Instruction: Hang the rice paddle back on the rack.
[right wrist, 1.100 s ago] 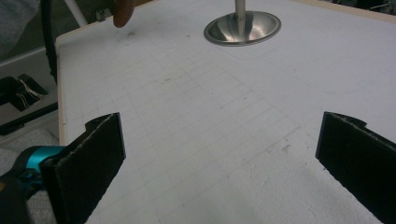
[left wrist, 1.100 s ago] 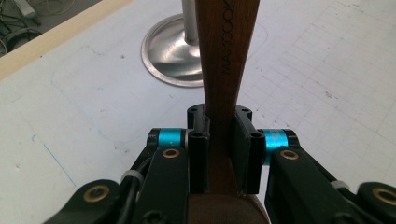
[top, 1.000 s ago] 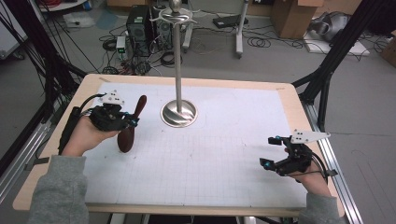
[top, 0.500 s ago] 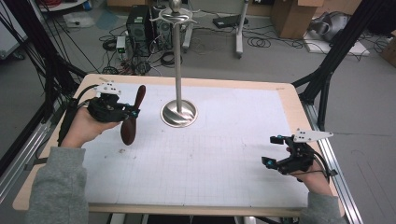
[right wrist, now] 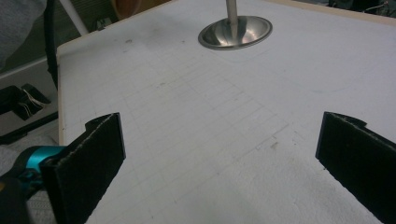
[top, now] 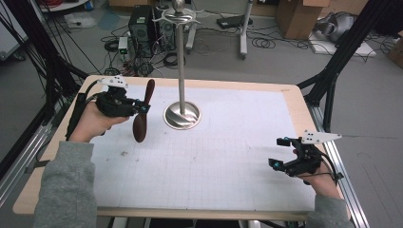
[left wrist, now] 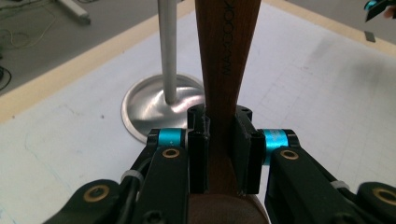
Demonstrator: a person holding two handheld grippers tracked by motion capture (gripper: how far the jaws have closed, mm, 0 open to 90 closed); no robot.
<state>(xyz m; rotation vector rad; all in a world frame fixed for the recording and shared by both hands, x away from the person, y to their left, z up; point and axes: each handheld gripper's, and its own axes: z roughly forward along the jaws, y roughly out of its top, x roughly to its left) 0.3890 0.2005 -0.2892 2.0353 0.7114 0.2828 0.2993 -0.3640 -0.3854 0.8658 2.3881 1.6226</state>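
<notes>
High view: white gridded table [top: 228, 156], cables [top: 209, 45] littering floor.

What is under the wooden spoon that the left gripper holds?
Under the wooden spoon, clamped in the left gripper, is only the white mat; the spoon hangs above it. The spoon hides a small patch of mat.

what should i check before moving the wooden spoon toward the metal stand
1. Left claw shut on the dark brown wooden spoon: ok.
2. Spoon lifted off the white gridded table mat: ok.
3. Spoon apart from the silver metal stand with round base: ok.
4. Hooks at the stand's top free: cannot tell.
5. Right claw open, holding nothing, far from the stand: ok.
</notes>
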